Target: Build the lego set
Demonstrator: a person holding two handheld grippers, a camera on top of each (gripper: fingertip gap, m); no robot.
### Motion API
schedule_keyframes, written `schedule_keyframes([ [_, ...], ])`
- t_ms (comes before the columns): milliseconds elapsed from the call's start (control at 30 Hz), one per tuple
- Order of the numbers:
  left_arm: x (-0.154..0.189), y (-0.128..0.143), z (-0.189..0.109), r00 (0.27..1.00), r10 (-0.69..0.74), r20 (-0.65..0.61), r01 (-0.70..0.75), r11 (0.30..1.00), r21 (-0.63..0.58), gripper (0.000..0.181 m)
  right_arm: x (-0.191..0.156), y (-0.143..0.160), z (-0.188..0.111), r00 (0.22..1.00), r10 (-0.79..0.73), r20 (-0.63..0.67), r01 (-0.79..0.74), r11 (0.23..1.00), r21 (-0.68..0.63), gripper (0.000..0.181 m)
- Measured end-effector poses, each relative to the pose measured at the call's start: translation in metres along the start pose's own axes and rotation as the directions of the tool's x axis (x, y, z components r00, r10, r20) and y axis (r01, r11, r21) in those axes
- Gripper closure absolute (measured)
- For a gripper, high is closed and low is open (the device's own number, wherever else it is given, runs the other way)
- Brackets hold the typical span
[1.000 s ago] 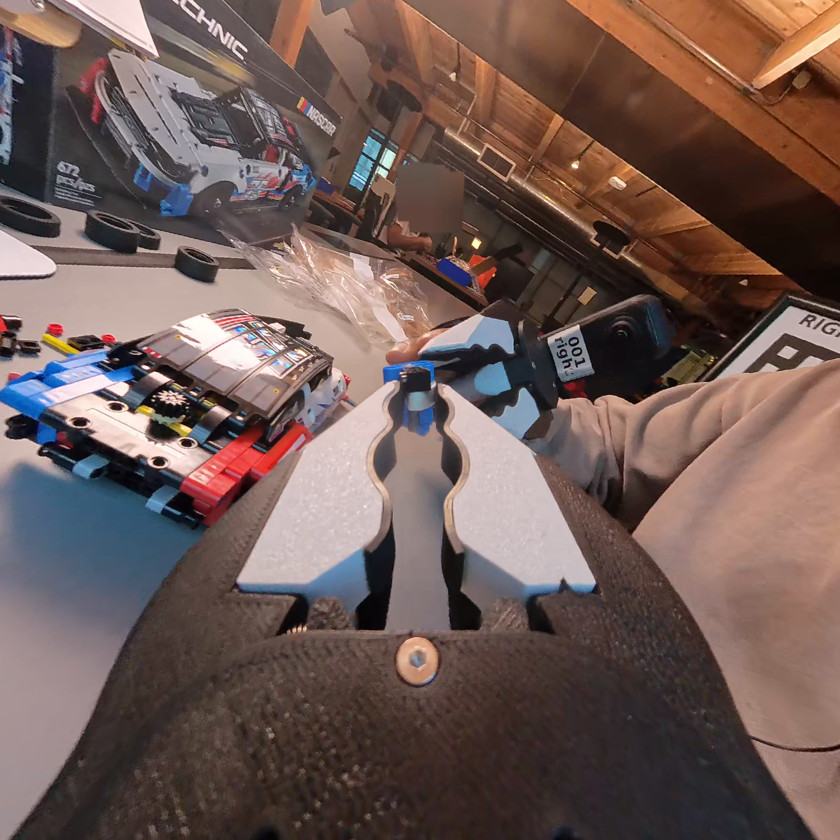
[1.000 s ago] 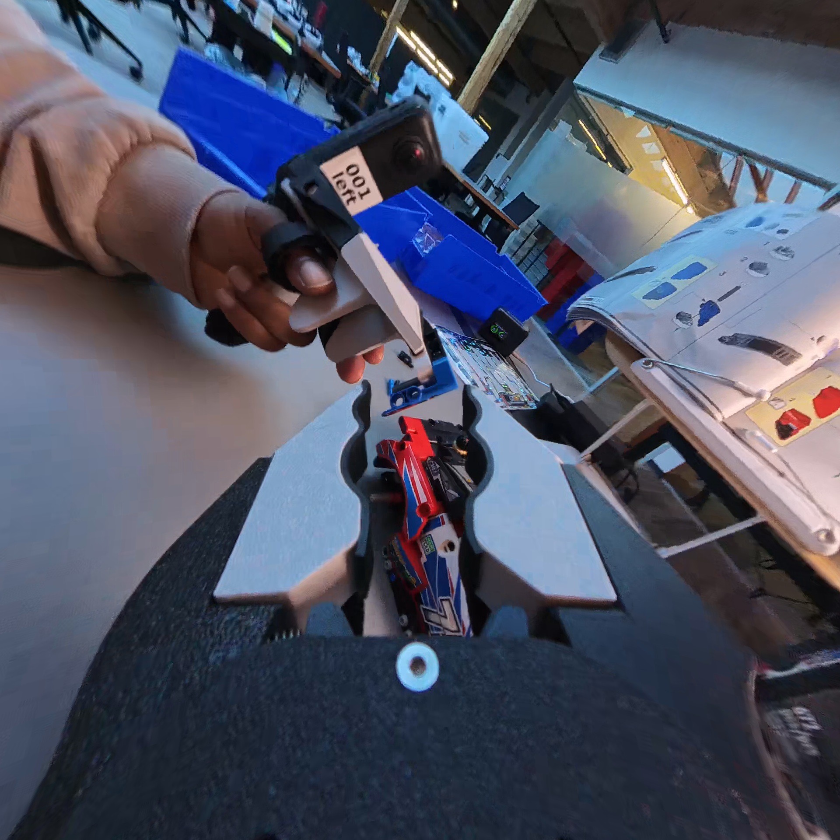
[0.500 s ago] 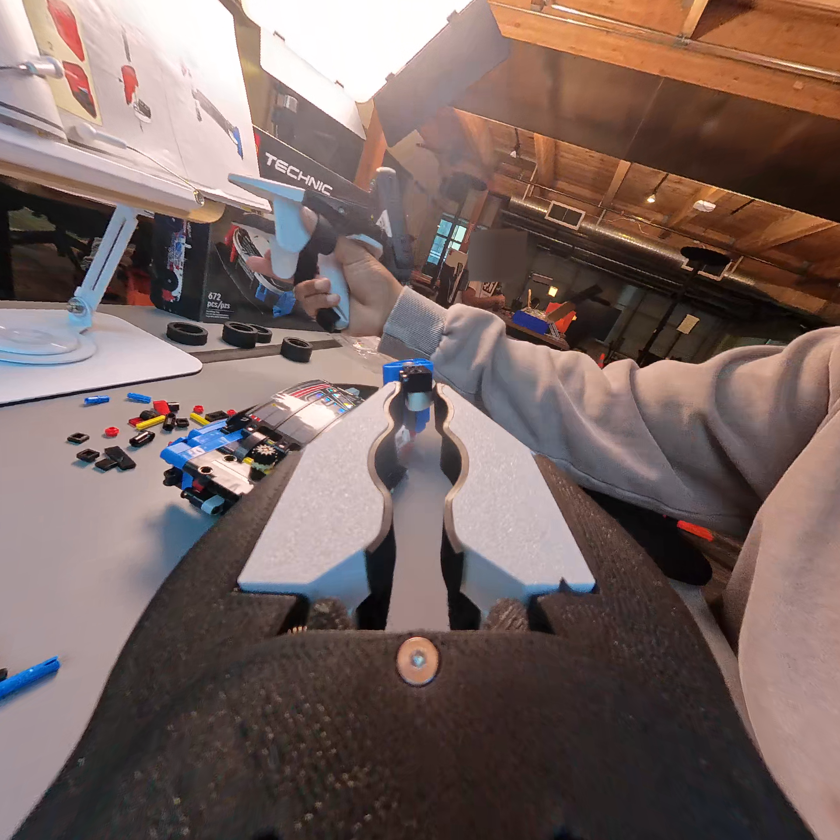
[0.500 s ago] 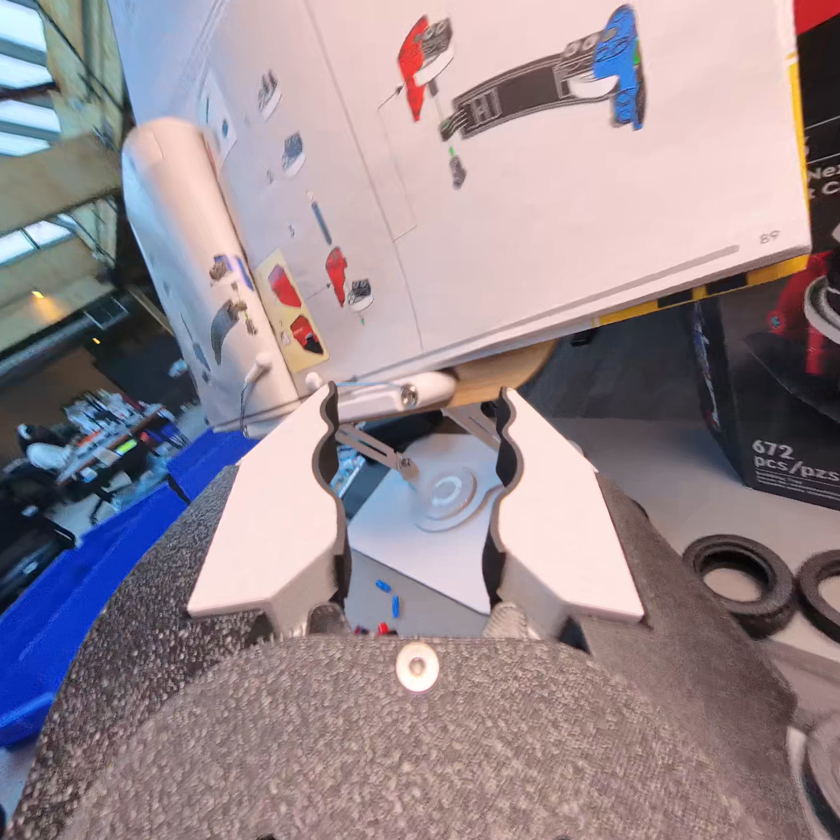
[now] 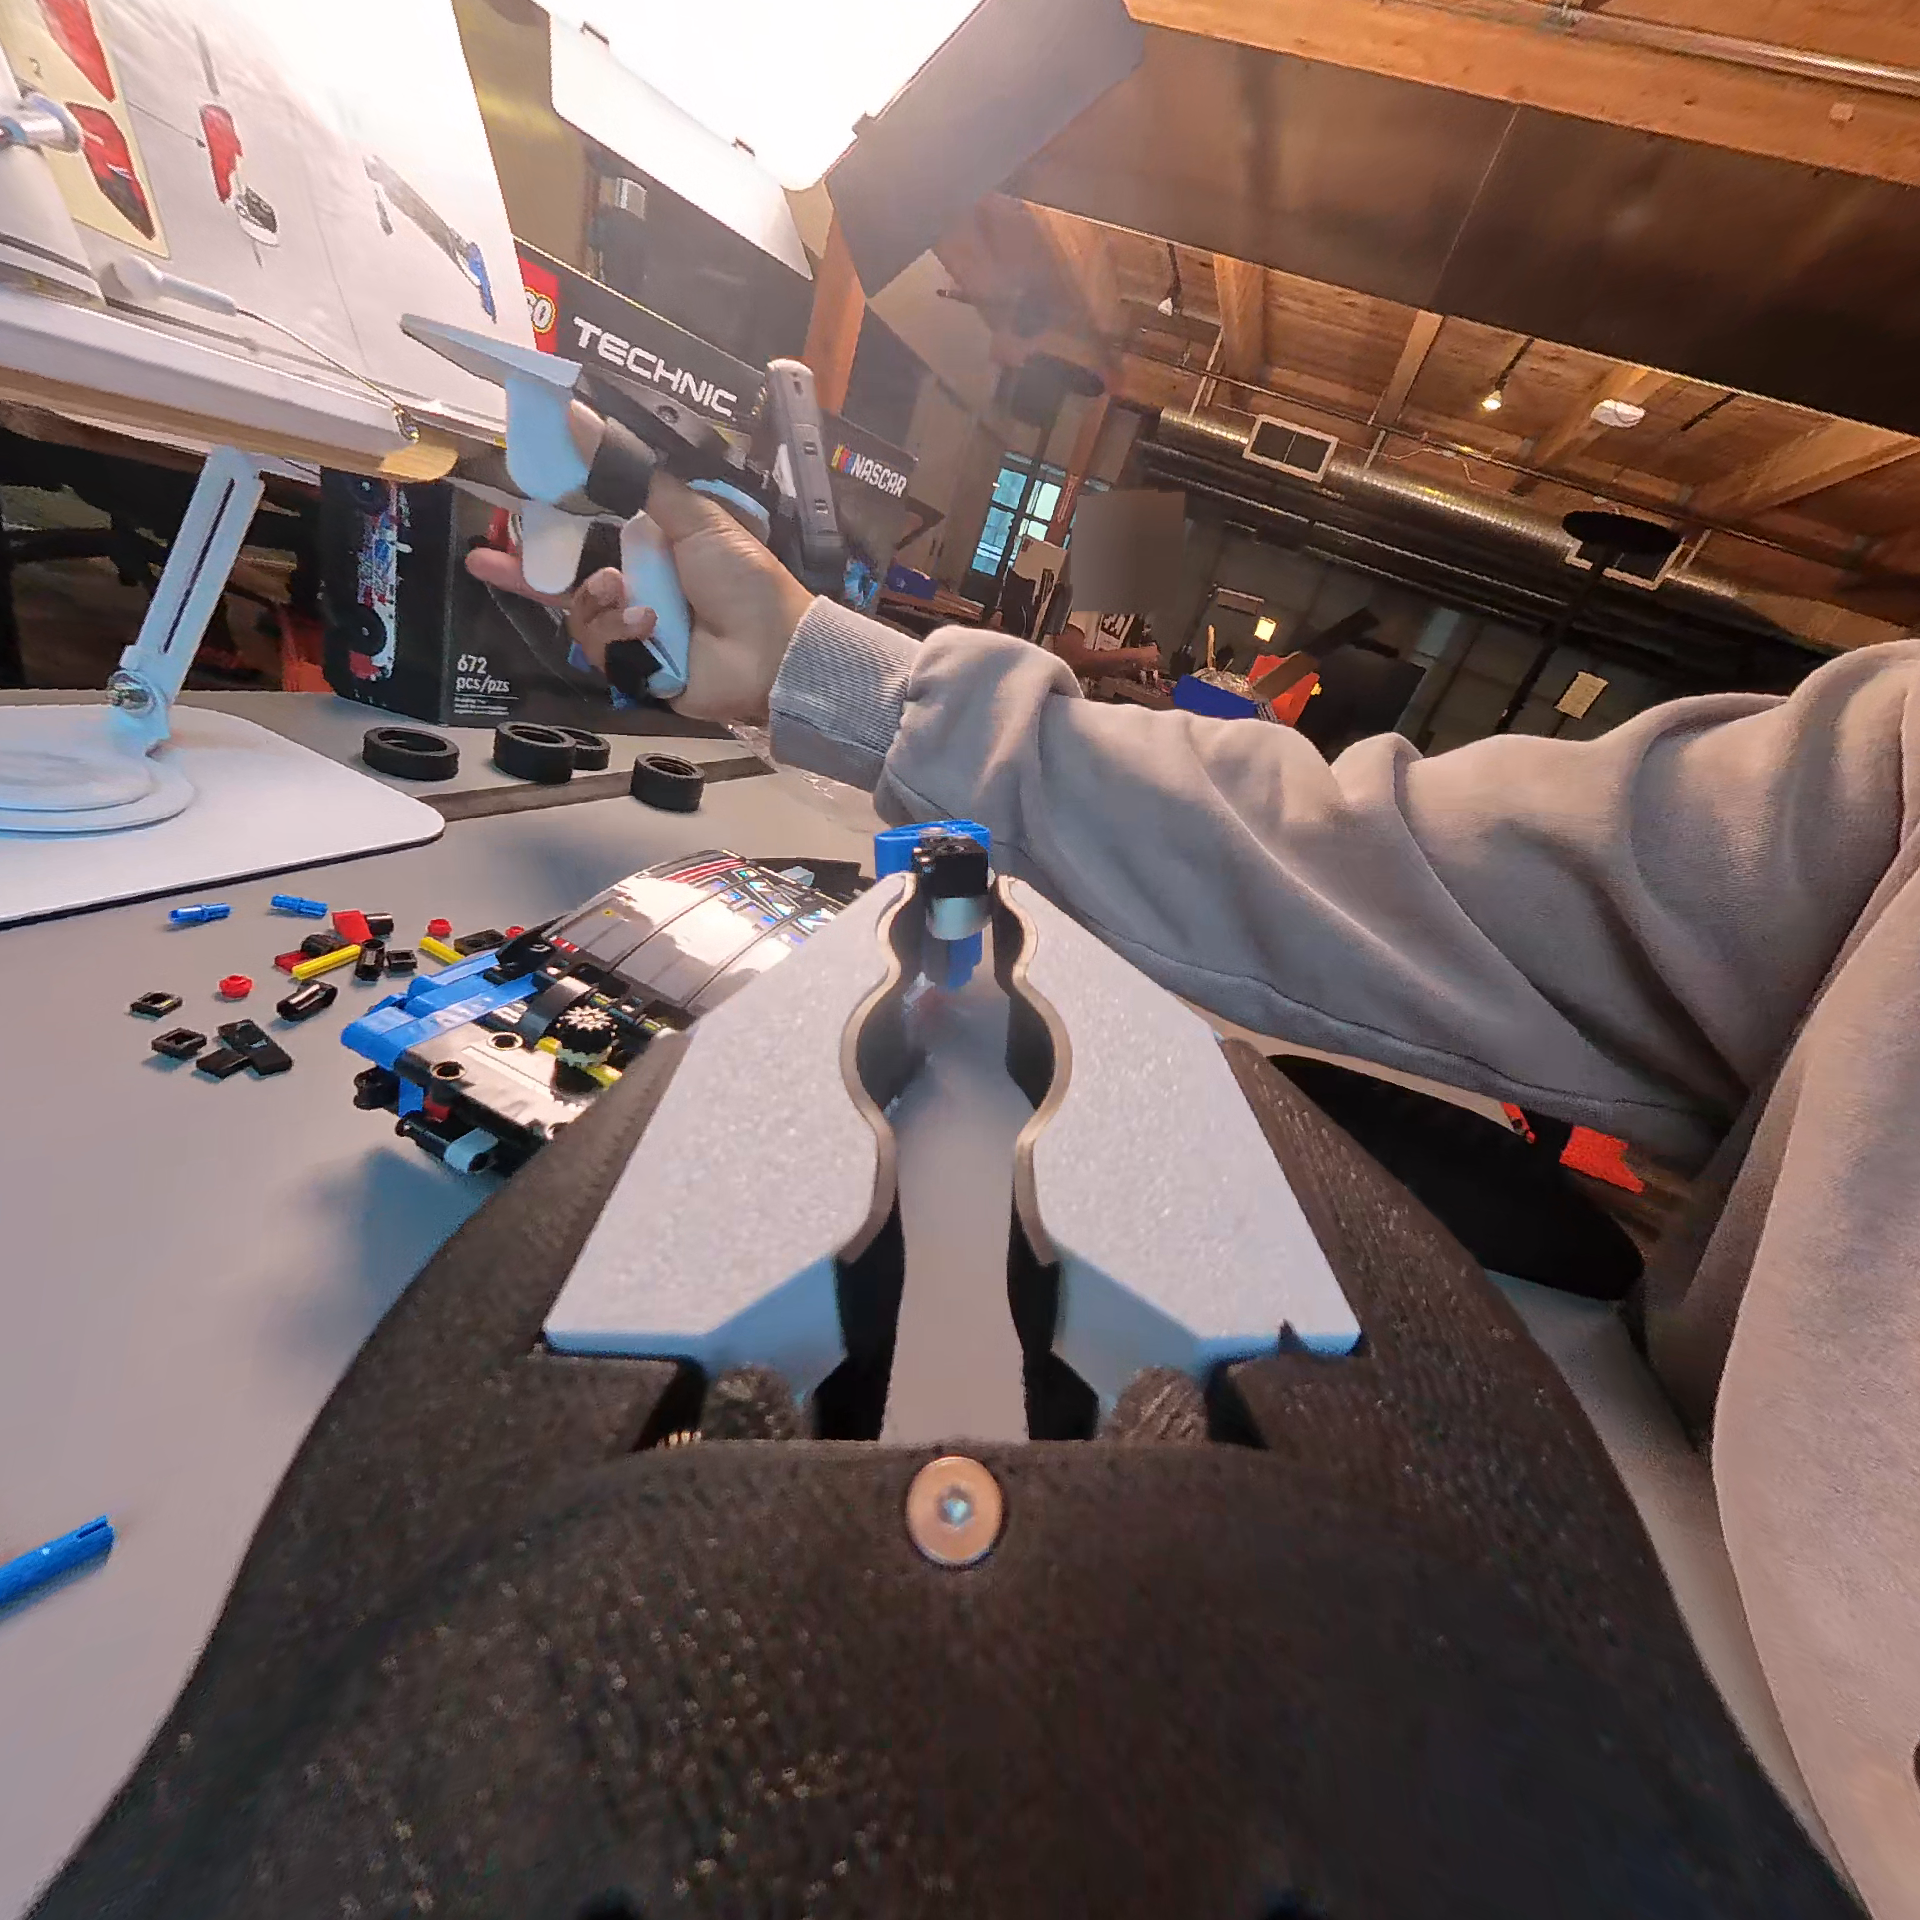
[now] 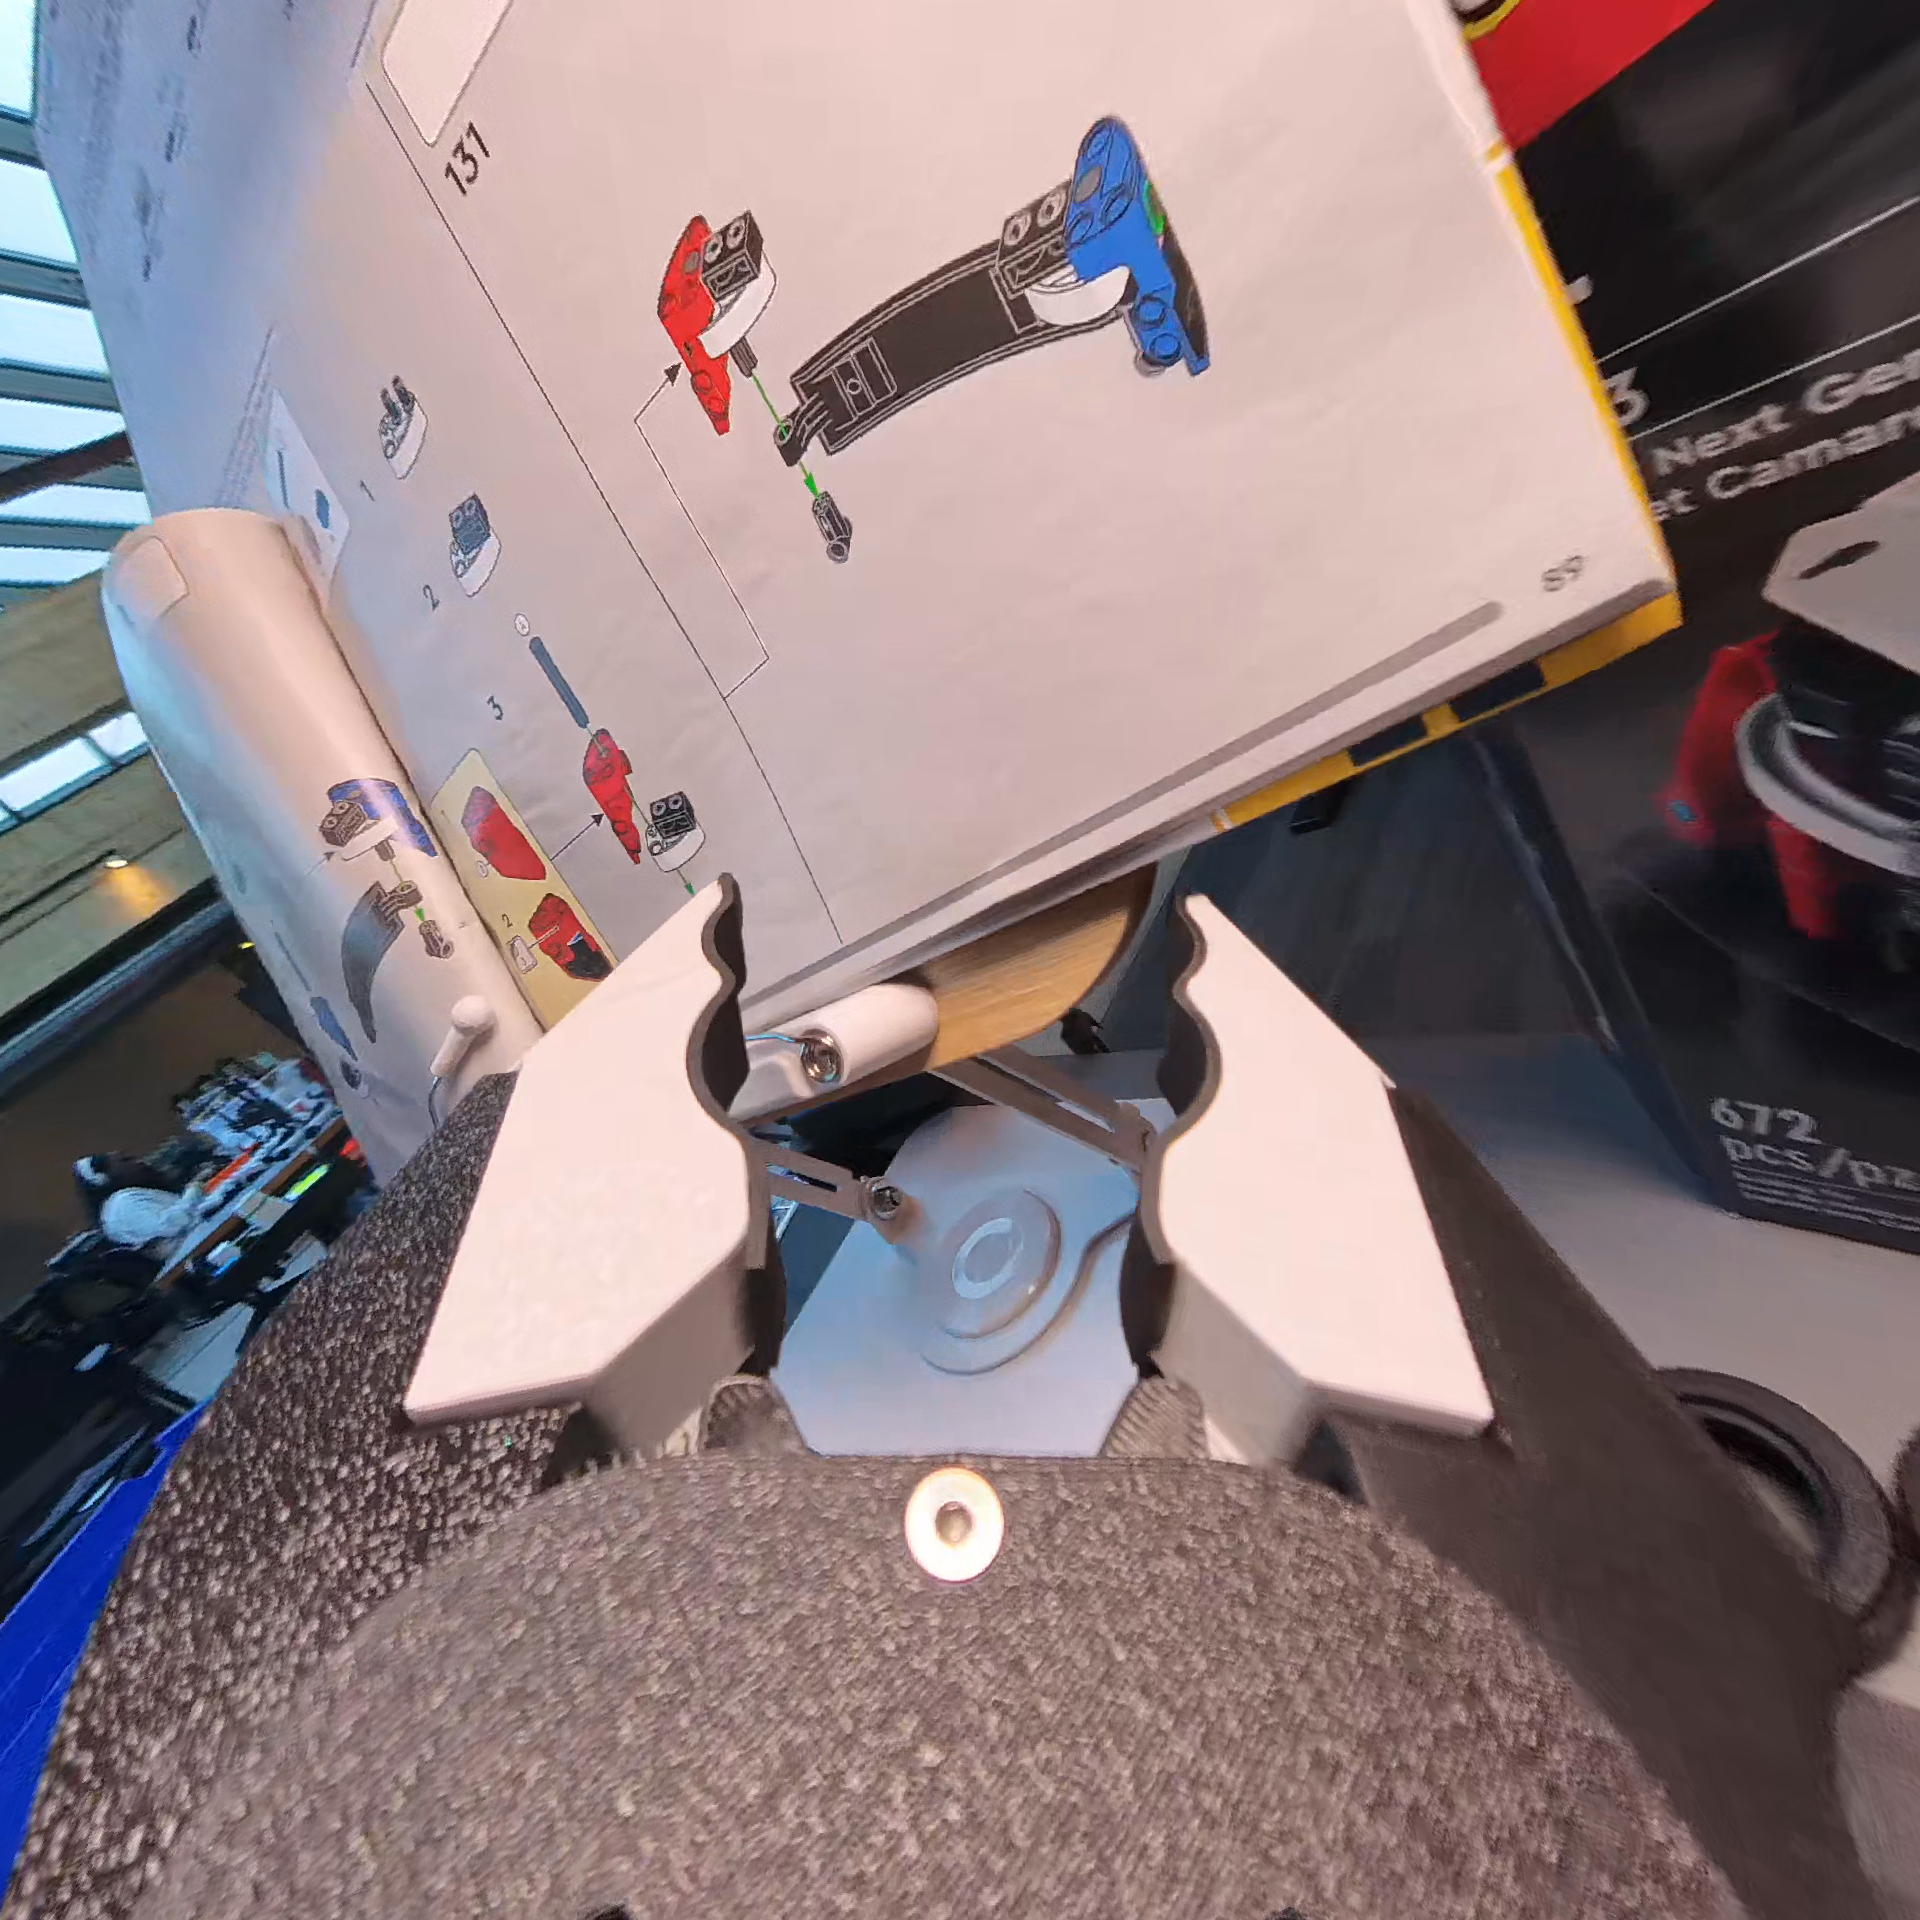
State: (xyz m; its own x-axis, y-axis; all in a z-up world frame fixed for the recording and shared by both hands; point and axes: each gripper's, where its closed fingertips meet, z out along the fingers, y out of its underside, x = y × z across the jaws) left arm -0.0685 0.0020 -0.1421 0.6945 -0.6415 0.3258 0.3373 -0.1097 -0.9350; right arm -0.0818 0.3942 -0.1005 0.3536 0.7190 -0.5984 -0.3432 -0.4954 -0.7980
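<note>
While the grey tabletop (image 5: 156, 1226) spreads under everything, the largest thing on it is the black cardboard set box (image 5: 436, 623) standing at the far edge, printed with white lettering, a logo and a picture of a race car; I leave its wording aside. Before the box, a white open instruction booklet (image 6: 935, 416) rests tilted on a white metal book stand (image 5: 156, 644), its pages showing coloured part diagrams and printed step and page numbers. The right gripper (image 6: 961, 925), raised off the table in the person's hand (image 5: 717, 613), points at the booklet's lower edge with its jaws spread wide and nothing between them. The grey sweatshirt sleeve (image 5: 1299, 883) reaches across behind the left gripper (image 5: 951, 894). On the table to the left of that gripper lies the partly built lego car (image 5: 582, 987), with a black striped roof, blue end and stickers too small to read. Four loose black rubber tyres (image 5: 540, 750) lie near the box. The left gripper is clenched on a small blue-and-black lego sub-assembly (image 5: 940, 862), held at the fingertips above the table. Small scattered red, black, yellow and blue lego pieces (image 5: 301, 966) lie left of the car, and one blue pin (image 5: 52, 1558) lies apart nearer the camera.
</note>
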Motion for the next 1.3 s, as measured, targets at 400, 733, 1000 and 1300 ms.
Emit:
schedule_keyframes([
  [400, 0.007, 0.006, 0.003, 1.000, 0.010, -0.025, -0.010, 1.000, -0.025, 0.172, -0.005, 0.012, -0.027, 0.999, 0.012, -0.032, -0.011, 0.999, 0.030, 0.144],
  [733, 0.014, 0.006, 0.003, 0.999, 0.042, -0.034, -0.043, 0.999, -0.029, 0.172, -0.008, 0.013, -0.031, 0.999, -0.006, -0.032, 0.007, 1.000, 0.007, 0.142],
  [1000, 0.000, 0.028, 0.006, 0.999, 0.033, 0.026, -0.029, 0.990, -0.139, 0.172, -0.051, 0.028, -0.084, 0.992, -0.124, 0.009, 0.124, 0.992, -0.034, 0.129],
  [1300, -0.018, 0.089, 0.002, 0.986, 0.127, 0.106, -0.059, 0.867, -0.495, 0.171, -0.157, 0.108, -0.197, 0.888, -0.384, 0.253, 0.427, 0.893, -0.143, 0.134],
])
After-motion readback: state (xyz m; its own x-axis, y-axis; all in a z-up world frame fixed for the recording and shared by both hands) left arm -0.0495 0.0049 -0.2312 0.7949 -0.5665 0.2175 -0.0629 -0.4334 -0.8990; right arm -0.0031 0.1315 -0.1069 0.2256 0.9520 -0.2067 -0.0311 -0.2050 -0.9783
